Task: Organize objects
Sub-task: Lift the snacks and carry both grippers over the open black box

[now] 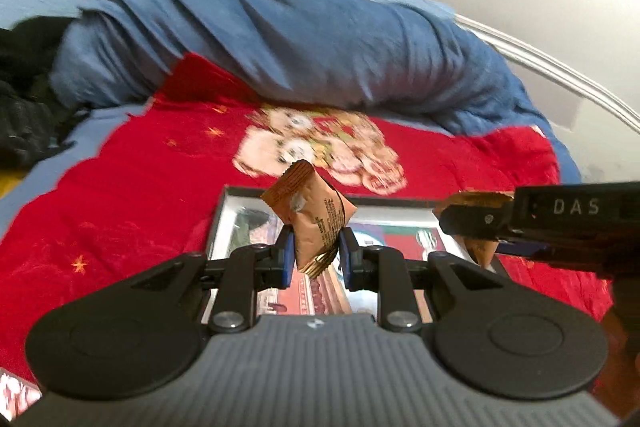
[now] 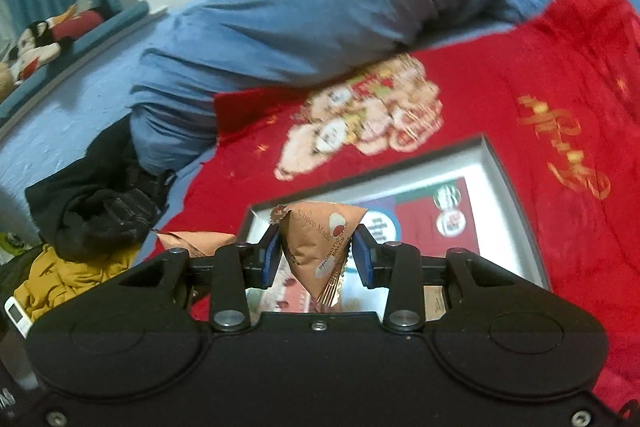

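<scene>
My left gripper (image 1: 316,251) is shut on a brown snack packet (image 1: 312,215), held above a shallow grey tray (image 1: 236,193) with a printed picture inside. The right gripper (image 1: 476,231) enters that view from the right, also holding a brown packet (image 1: 478,201). In the right wrist view my right gripper (image 2: 318,253) is shut on a brown "Choco Magic" packet (image 2: 320,239) above the same tray (image 2: 500,163). The other packet (image 2: 196,241) shows at the left, behind my gripper body.
The tray lies on a red blanket (image 1: 120,187) with a cartoon print on a bed. A bunched blue blanket (image 1: 280,35) lies behind it. Black clothing (image 2: 96,211) and a yellow cloth (image 2: 60,279) sit at the left. A metal bed rail (image 1: 560,75) runs at the right.
</scene>
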The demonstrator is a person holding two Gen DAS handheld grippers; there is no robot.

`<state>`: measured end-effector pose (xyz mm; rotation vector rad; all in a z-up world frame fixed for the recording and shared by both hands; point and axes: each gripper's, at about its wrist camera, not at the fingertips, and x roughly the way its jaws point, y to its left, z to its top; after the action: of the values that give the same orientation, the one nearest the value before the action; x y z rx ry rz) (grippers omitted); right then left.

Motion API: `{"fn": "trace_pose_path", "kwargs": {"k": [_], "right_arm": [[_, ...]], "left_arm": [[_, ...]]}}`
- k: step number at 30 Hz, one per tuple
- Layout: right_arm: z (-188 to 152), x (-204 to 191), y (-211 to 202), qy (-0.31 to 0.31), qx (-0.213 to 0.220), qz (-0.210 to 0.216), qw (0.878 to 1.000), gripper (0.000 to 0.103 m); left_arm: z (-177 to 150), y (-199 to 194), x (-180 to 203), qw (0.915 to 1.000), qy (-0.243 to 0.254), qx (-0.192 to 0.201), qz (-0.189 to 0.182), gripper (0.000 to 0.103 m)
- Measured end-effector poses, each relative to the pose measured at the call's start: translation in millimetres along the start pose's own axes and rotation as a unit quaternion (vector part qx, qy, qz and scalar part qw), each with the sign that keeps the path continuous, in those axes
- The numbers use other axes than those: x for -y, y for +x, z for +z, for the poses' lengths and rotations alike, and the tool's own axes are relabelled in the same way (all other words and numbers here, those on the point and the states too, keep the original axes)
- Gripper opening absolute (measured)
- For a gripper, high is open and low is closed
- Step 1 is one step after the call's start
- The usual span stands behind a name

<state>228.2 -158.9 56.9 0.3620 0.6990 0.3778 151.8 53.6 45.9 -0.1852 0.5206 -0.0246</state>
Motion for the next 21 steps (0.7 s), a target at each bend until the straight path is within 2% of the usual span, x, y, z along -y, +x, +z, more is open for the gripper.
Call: {"fn": "trace_pose_path", "kwargs": {"k": [4, 7, 10, 21], "right_arm": [[-14, 12, 15, 0.005, -0.019, -0.007, 1.000, 0.036], [-24, 16, 22, -0.006, -0.032, -0.022, 0.999, 0.036], [-31, 22, 26, -0.007, -0.041, -0.035, 0.999, 0.036], [-40, 35, 54, -0.018, -0.064, -0.069, 0.995, 0.036]], "left_arm": [[-12, 10, -18, 0.9994, 0.019, -0.025, -0.013, 0.027], [-26, 19, -23, 0.9988, 0.014, -0.047, 0.003, 0.027], [-36, 29, -21, 0.9974, 0.003, -0.072, -0.003, 0.027], [-45, 50, -11, 0.9965, 0.016, -0.081, 0.008, 0.027]]}}
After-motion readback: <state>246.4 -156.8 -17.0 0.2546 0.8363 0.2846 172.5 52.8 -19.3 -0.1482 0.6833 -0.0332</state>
